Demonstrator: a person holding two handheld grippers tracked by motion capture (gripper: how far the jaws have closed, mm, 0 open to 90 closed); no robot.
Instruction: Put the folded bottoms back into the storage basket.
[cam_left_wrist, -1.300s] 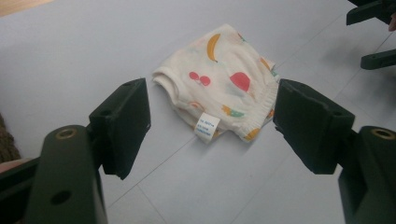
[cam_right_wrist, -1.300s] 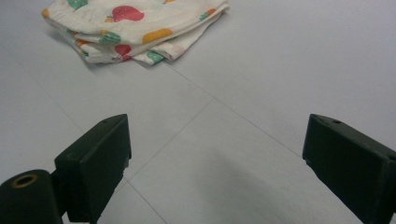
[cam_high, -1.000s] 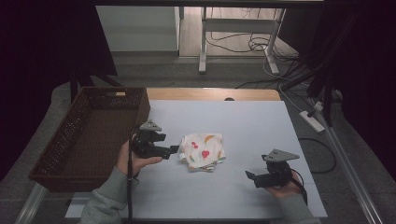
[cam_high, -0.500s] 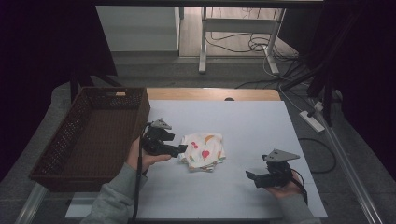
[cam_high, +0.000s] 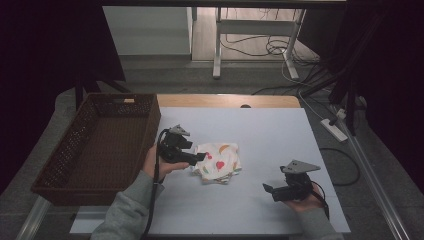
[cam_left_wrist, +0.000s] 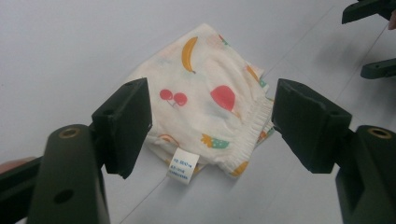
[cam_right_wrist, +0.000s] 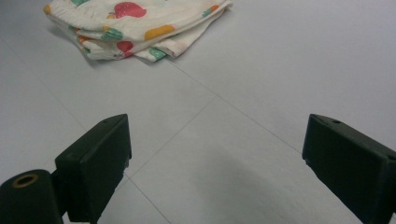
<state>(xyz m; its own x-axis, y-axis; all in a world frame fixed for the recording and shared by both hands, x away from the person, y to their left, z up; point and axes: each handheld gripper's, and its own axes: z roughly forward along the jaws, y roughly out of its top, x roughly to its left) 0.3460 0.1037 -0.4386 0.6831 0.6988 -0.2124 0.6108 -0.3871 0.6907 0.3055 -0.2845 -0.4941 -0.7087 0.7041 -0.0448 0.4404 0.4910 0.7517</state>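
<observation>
Room: dim, with a grey floor, desk legs and loose cables behind the table.
Table (cam_high: 280, 135): pale grey-blue top with a bare wooden strip along its far edge.
Folded cloth (cam_high: 218, 162): it lies flat on the table, a little left of the table's middle. It is cream-white, printed with a banana, cherries and other fruit, folded in several layers; a small white label hangs at its edge in the left gripper view (cam_left_wrist: 205, 100).
Left gripper (cam_high: 200, 158): held in the person's left hand (cam_high: 159, 161), at the left edge of the folded cloth. Its jaws are spread wide and hold nothing. In the left gripper view the folded cloth lies between and beyond the two jaws; I cannot tell if a jaw touches it.
Right gripper (cam_high: 267, 190): held in the right hand (cam_high: 306, 201), to the right of the folded cloth and nearer to the person, well apart from it. Its jaws are spread wide over bare table, pointing towards the folded cloth (cam_right_wrist: 135, 23).
Basket (cam_high: 75, 165): dark brown wicker, rectangular, left of the folded cloth, beside the table's left edge.
Sleeves: grey, on both forearms.
</observation>
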